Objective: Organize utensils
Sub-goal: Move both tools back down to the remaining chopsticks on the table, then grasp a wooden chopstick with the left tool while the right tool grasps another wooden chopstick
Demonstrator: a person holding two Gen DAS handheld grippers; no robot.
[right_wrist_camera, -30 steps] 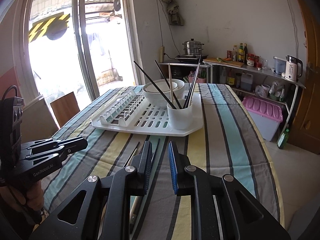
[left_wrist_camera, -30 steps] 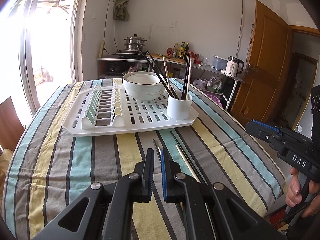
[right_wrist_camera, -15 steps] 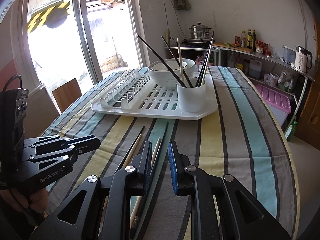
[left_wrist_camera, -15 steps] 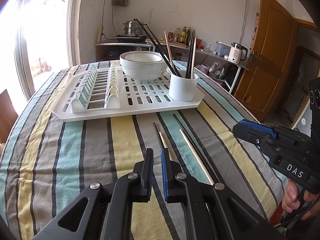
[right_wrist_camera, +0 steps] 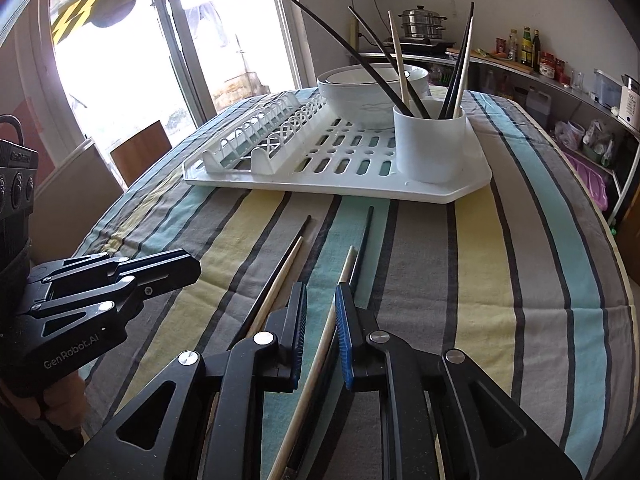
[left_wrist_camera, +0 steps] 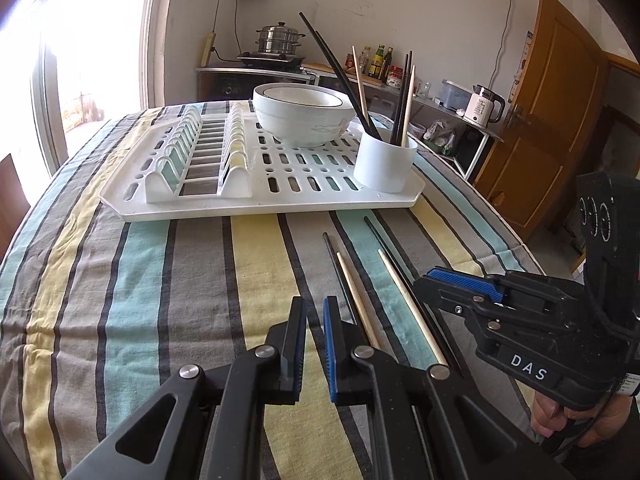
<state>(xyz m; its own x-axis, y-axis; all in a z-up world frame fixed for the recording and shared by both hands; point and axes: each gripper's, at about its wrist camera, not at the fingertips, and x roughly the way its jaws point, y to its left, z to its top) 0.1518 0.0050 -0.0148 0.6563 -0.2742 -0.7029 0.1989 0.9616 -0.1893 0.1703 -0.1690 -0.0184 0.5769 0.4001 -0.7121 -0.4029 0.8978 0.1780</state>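
Observation:
Several loose chopsticks lie on the striped tablecloth: two black point(left_wrist_camera: 334, 254) point(left_wrist_camera: 380, 236) and two wooden point(left_wrist_camera: 356, 288) point(left_wrist_camera: 408, 300). In the right wrist view a wooden chopstick point(right_wrist_camera: 320, 348) runs between my right gripper's point(right_wrist_camera: 321, 304) open jaws, with a black one point(right_wrist_camera: 362, 240) beside it. Another wooden point(right_wrist_camera: 280, 276) and black chopstick point(right_wrist_camera: 298, 232) lie to the left. My left gripper point(left_wrist_camera: 315, 312) is slightly open and empty, just left of the chopsticks. A white cup point(left_wrist_camera: 385, 164) point(right_wrist_camera: 430, 142) on the drying rack point(left_wrist_camera: 260, 184) point(right_wrist_camera: 352, 178) holds several chopsticks.
Stacked white bowls point(left_wrist_camera: 304, 114) point(right_wrist_camera: 360, 94) stand on the rack behind the cup. The rack's plate slots point(left_wrist_camera: 192, 148) are on its left. The table edge point(right_wrist_camera: 624, 280) drops off to the right. A counter with a pot and bottles point(left_wrist_camera: 280, 40) is at the back wall.
Both grippers have moved forward and down toward the loose chopsticks. My right gripper now straddles a wooden chopstick. The rack and cup look closer.

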